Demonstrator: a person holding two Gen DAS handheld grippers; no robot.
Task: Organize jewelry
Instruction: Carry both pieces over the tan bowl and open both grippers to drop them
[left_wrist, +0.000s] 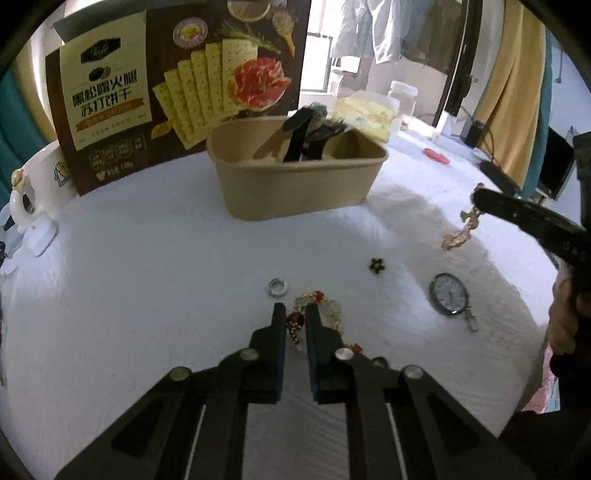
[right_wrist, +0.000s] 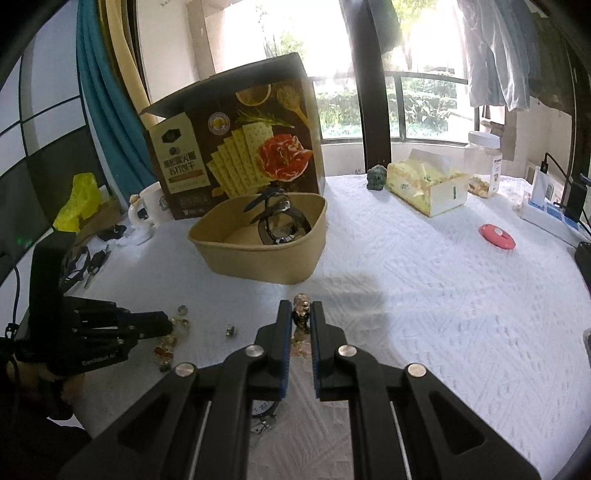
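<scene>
Here, on the white tablecloth (left_wrist: 147, 258), things run from left to right. Far left stands a white mug (left_wrist: 40, 177), and behind it a tall brown cracker box (left_wrist: 177, 85). Just right of the box, touching or nearly touching its front, sits a tan paper bowl (left_wrist: 295, 177) that holds dark watches or straps (left_wrist: 306, 136); the pile is too tangled to sort out.

Near the middle, the left gripper (left_wrist: 295, 314) is down at the cloth with its fingers closed in on a red and gold beaded bracelet (left_wrist: 317, 314), pinching a strand of it between the pads. A small silver ring (left_wrist: 277, 288) lies just left of the bracelet, and a small dark flower-shaped earring (left_wrist: 377, 265) lies a little farther off to the right. Further right a round pocket watch (left_wrist: 448, 293) lies face up with its clasp toward the near side.

At the right, the right gripper (right_wrist: 299, 314) is lifted above the cloth and clamped on a pale pink and gold chain bracelet (left_wrist: 463, 229), which hangs down from its tip. In the right wrist view the links (right_wrist: 301, 314) sit squeezed between the two fingers.

Far right on the table are a yellow tissue pack (right_wrist: 424, 184), a clear jar (right_wrist: 484, 158) and a flat red disc (right_wrist: 496, 236)
</scene>
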